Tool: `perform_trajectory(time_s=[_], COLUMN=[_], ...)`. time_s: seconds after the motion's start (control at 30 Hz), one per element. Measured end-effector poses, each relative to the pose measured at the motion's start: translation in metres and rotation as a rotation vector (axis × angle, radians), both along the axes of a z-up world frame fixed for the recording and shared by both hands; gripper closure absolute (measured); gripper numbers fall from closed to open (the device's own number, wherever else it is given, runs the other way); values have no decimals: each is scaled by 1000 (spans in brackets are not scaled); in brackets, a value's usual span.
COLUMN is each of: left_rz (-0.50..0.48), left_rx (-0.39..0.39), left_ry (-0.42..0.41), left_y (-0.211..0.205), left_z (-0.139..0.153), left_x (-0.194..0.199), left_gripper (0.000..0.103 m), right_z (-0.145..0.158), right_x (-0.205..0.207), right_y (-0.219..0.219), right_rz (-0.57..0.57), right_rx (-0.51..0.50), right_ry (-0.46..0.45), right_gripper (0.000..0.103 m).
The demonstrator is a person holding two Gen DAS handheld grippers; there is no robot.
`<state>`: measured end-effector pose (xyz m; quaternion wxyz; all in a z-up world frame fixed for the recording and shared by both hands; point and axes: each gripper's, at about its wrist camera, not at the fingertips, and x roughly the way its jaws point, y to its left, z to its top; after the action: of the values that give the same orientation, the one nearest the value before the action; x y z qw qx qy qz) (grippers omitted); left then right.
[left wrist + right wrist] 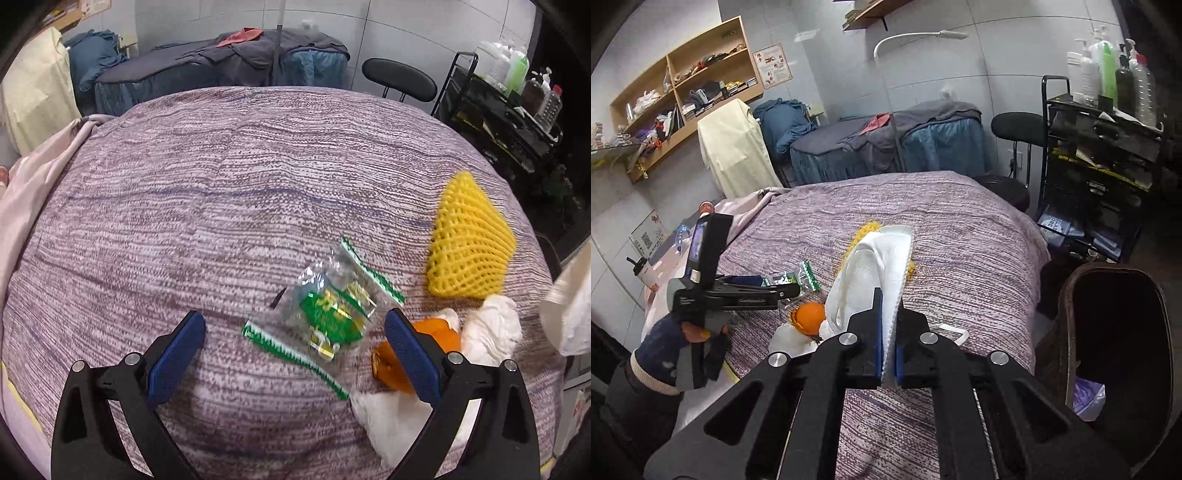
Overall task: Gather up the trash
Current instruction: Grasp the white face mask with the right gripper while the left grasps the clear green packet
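A clear wrapper with green print (328, 310) lies on the purple bedspread (221, 184), between the spread blue pads of my open left gripper (293, 319), which hovers just above it. By the right finger lie an orange peel (436, 334), crumpled white tissue (491, 325) and a yellow foam net (469, 240). My right gripper (888, 314) is shut on a white face mask (875, 266), lifted off the bed; the mask hangs over the pads and hides part of the yellow net (866, 229). The peel (810, 314) and tissue (790, 338) sit to its left.
A dark bin (1115, 350) with a purple bag inside stands at the bed's right side. Beyond it are a black cart with bottles (1108, 129) and a black chair (1019, 129). A person's gloved hand (683, 343) holds the left gripper at the bed's left edge.
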<state>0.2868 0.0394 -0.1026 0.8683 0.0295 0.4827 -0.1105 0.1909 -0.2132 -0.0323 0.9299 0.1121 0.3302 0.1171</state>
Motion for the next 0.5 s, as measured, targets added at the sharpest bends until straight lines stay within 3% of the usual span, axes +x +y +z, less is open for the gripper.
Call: perform_trajectory(time_s=[0.17, 0.23, 0.3, 0.37, 0.5], left_rz=[-19, -30, -41, -59, -62], left_rx=[69, 71, 31, -23, -58], left_ry=[-46, -56, -50, -39, -61], left_y=[-10, -12, -11, -10, -7], left_z=[4, 5, 7, 9, 15], left_x=[-5, -8, -10, -13, -23], left_gripper=[48, 60, 82, 89, 96], right_z=[-5, -6, -8, -8, -6], right_x=[-6, -7, -9, -12, -17], right_y=[-8, -10, -11, -14, -22], right_rz=[-19, -26, -31, -39, -50], right_rx=[22, 27, 33, 40, 48], right_ry=[12, 15, 16, 13, 3], right_gripper=[98, 98, 98, 98, 98])
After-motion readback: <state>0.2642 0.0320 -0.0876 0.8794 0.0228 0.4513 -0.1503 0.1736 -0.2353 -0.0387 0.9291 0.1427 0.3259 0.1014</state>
